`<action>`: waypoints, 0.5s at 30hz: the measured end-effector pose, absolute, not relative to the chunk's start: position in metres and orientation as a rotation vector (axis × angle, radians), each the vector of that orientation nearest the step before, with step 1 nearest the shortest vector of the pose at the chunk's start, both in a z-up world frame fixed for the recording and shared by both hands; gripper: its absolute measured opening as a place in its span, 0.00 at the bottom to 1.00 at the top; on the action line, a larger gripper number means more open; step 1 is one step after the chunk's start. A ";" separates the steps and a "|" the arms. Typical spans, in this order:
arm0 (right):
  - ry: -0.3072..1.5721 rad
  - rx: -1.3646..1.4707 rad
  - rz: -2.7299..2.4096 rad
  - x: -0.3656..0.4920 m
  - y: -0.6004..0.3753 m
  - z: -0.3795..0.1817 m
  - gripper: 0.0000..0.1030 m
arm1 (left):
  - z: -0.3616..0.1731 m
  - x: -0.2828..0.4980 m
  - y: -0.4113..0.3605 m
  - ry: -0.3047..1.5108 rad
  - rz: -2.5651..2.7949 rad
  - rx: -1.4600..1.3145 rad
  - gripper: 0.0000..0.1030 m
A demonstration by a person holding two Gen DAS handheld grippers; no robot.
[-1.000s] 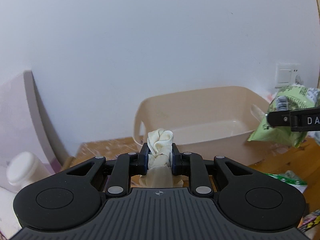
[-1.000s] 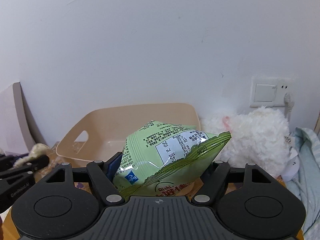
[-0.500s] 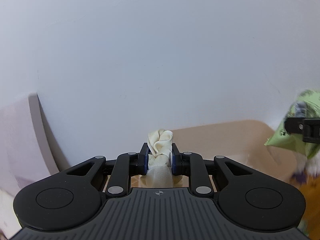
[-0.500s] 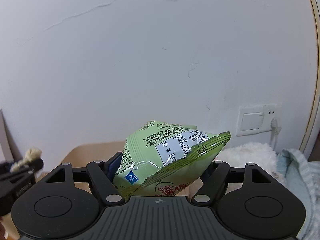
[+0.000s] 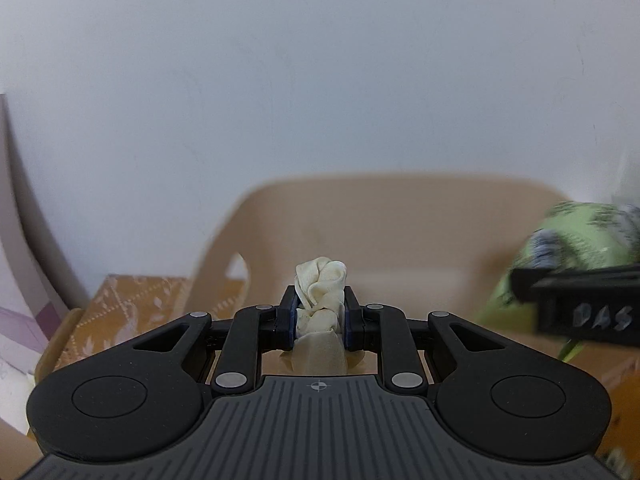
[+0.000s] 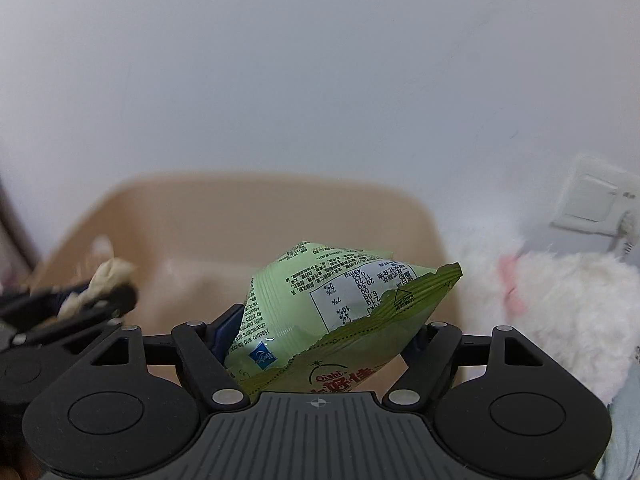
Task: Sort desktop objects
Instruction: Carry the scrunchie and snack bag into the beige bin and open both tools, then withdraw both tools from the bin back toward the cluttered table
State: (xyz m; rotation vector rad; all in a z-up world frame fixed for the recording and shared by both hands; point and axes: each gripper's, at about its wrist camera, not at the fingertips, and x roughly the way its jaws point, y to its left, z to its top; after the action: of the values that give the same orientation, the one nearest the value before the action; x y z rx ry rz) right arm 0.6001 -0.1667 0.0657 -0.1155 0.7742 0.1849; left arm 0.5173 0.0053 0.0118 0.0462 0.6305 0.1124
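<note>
Left gripper (image 5: 320,312) is clamped on a cream twisted cloth (image 5: 320,296), whose knotted end sticks up past the fingertips, in front of the beige plastic bin (image 5: 400,232). Right gripper (image 6: 320,332) has a green snack bag (image 6: 340,304) between its fingers; its jaws have just been opening, wide apart, and whether the pads still press the bag cannot be told. Both are in front of the bin's near wall; the inside is blurred. Beside the bin lies a white plush toy (image 6: 560,304), below a wall switch (image 6: 592,200). Patterned table (image 5: 132,308) shows at the left.
</note>
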 end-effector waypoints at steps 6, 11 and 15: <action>0.791 -0.152 0.179 0.590 -0.167 0.054 0.92 | -0.003 0.515 0.000 0.657 0.123 0.105 0.45; 0.846 -0.192 0.185 0.578 -0.165 0.056 0.92 | -0.009 0.513 0.005 0.720 0.107 0.132 0.47; 0.896 -0.190 0.183 0.566 -0.165 0.057 0.92 | -0.009 0.505 0.002 0.746 0.089 0.143 0.47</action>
State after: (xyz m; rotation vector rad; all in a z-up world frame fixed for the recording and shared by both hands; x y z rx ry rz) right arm 0.5656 -0.1649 0.0571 -0.1904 0.8960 0.1832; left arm 0.5048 0.0021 -0.0085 0.1433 0.7458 0.0895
